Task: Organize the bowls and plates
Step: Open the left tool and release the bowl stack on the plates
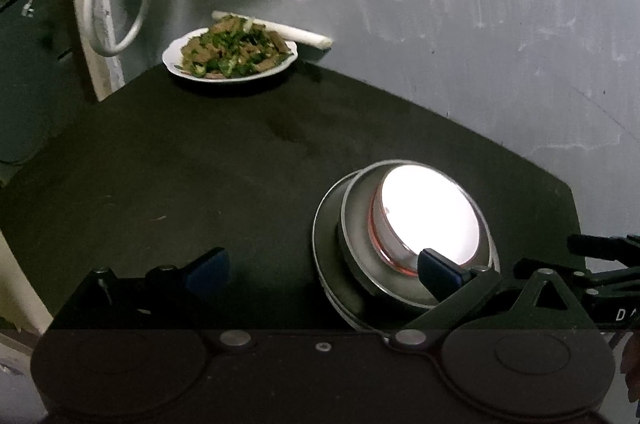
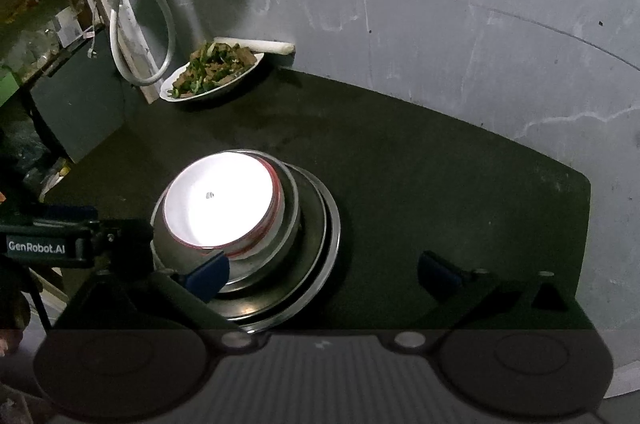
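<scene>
Left wrist view: left gripper [image 1: 322, 274] w/ blue-padded fingers spread wide apart, nothing between the pads. Its right-hand pad sits in front of the near rim of the stack, apart from it as far as can be told. Stack is at lower right on the dark green-black tabletop [image 1: 168, 183]: white ceramic bowl w/ red rim line [image 1: 430, 214] on top, mouth up, nested in a grey steel bowl [image 1: 360, 224], which sits on flat steel plates [image 1: 326, 236]. All round, so no long axis; stack is upright, openings face up. Plates are offset a bit toward the left of the bowls. Far back-left near the table's corner: white ceramic plate of brown-and-green cooked food [image 1: 230, 57], just in front of a white stick-like object [image 1: 280, 29] lying along the grey wall [image 1: 460, 23]. Part of the right gripper [image 1: 600, 264] shows at the right edge.

Right wrist view: right gripper [image 2: 324, 274] fingers also wide apart, empty between. Left-hand pad overlaps the stack's near rim in the frame; contact can't tell. Same stack at centre-left: white bowl [image 2: 220, 207] in steel bowl [image 2: 290, 220] on steel plates [image 2: 320, 252], upright. Food plate [image 2: 212, 71] at the back by the wall, w/ a white hose loop [image 2: 160, 35] to its left. Left gripper body [image 2: 44, 240] visible at the left edge.
</scene>
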